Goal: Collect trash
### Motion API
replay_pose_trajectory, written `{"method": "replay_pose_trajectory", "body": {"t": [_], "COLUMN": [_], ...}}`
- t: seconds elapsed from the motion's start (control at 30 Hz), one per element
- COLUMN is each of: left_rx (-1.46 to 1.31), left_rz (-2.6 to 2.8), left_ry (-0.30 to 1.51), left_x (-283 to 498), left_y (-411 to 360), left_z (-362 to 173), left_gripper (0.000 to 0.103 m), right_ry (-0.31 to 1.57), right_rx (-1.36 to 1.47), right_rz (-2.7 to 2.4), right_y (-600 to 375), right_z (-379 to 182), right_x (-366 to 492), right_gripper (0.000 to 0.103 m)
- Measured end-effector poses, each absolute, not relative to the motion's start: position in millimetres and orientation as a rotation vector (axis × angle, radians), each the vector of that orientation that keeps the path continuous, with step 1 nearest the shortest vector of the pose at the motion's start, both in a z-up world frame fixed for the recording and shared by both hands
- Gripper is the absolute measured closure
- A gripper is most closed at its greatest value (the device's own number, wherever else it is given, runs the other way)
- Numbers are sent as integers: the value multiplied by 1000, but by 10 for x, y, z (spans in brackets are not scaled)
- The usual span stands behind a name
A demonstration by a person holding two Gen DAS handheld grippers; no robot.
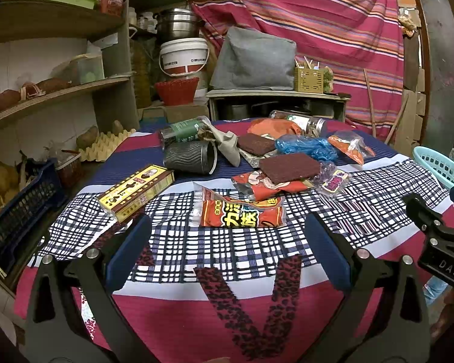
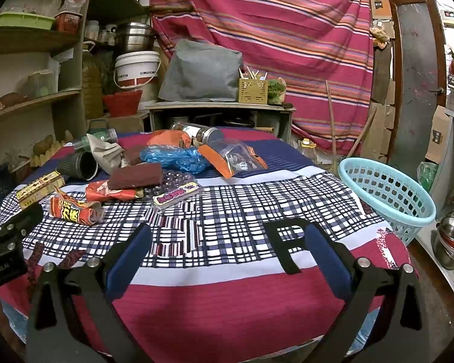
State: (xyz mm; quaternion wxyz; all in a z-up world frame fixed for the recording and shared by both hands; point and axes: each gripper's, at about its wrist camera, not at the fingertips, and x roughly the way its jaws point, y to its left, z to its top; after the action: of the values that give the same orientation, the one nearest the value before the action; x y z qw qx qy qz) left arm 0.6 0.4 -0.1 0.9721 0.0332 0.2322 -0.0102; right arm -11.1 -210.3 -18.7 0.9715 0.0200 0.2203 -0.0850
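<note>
Both hand-held grippers hang over the near edge of the tabletop (image 1: 215,251), each released with fingers spread and nothing between them: the left hand-held gripper (image 1: 227,242) and the right hand-held gripper (image 2: 227,242). From the left one, the trash spreads from 10 to 1 o'clock: a yellow box (image 1: 136,192), a black cup (image 1: 190,157) on its side, a red wrapper (image 1: 242,211), brown pads (image 1: 289,168), a blue bag (image 1: 305,146). A basket (image 2: 387,192) sits at the right one's 2 o'clock.
</note>
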Motion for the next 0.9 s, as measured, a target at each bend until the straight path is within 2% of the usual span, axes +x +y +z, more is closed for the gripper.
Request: {"method": "replay_pose_trajectory", "body": {"t": [0.9], "left_rx": [70], "left_rz": [-21], "left_ry": [468], "left_x": [7], "left_y": [3], "left_z": [-1], "left_gripper": [5], "right_ry": [438], "right_rx": [44], "right_rz": [-170], "right_y": [-2133], "right_z": [-214], "right_x": [-92], "right_gripper": [4]}}
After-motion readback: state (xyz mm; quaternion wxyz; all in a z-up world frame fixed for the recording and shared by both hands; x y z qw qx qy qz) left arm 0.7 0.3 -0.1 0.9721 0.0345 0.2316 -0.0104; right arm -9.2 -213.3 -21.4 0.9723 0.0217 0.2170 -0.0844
